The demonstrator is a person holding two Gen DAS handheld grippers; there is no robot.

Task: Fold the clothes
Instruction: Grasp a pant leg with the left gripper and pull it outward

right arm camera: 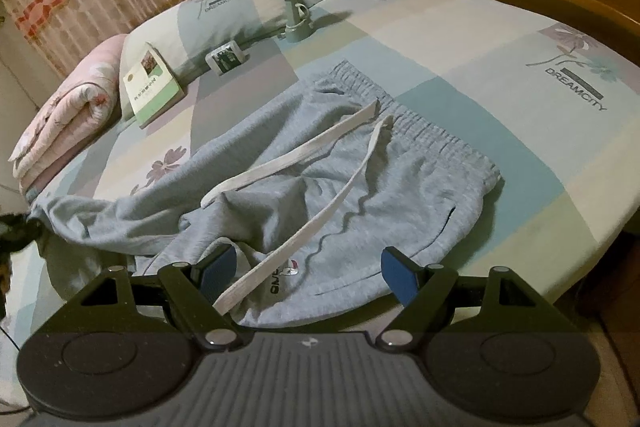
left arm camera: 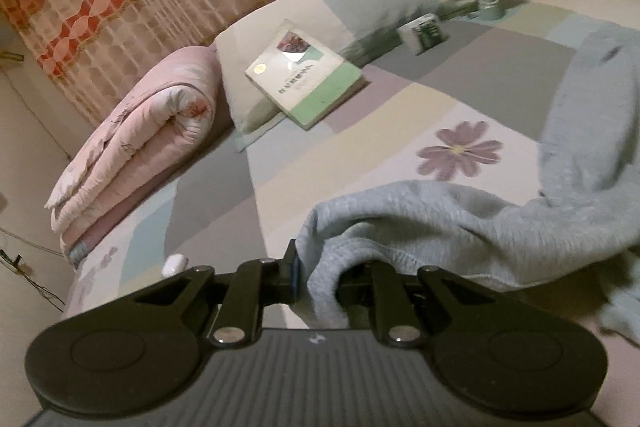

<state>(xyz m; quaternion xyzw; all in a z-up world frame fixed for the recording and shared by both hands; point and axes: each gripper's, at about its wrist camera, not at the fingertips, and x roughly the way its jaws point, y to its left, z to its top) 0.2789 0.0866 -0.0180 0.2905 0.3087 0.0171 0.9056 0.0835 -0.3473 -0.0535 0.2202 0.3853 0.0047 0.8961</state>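
On the bed (right arm camera: 460, 39), shorts (right arm camera: 360, 187) waistband away; left gripper (left arm camera: 320, 279) grips hem, right gripper (right arm camera: 308, 275) wide

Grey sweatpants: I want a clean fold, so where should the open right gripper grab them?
Judging by how they lie, grip the sweatpants at the near edge between the right gripper's open fingers, coming in low from the bed's near side; the left gripper already pinches the leg.

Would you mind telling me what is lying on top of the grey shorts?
Two white drawstring ends lie loosely across the grey shorts, running from the waistband toward the open right gripper. The left gripper pinches one leg; fabric hides its right finger.
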